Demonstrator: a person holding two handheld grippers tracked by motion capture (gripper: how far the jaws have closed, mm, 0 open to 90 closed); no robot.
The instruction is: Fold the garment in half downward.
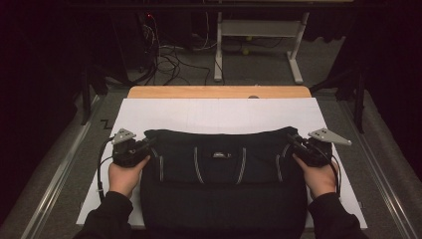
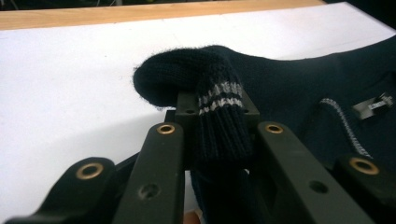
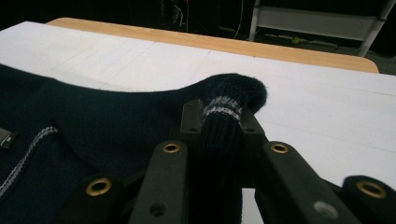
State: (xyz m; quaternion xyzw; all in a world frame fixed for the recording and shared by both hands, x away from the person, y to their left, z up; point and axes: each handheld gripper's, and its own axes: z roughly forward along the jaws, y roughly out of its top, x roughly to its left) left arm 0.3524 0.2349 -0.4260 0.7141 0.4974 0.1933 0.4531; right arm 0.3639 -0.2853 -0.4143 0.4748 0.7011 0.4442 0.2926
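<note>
A dark navy knitted garment [image 1: 219, 174] with pale stripes lies folded across the white sheet [image 1: 219, 115]. My left gripper [image 1: 145, 143] is shut on the garment's far left corner [image 2: 219, 105], whose striped ribbed fabric bulges over the jaws. At the other side my right gripper [image 1: 294, 142] is shut on the far right corner [image 3: 226, 114], also striped. Both corners are lifted a little off the sheet. A small label [image 1: 222, 155] sits at the garment's middle.
The white sheet covers a wooden table whose far edge [image 1: 219, 92] shows bare. Beyond it stand a white frame [image 1: 259, 45] and tangled cables [image 1: 169, 59] on the floor. Bare sheet stretches between the garment and the far edge.
</note>
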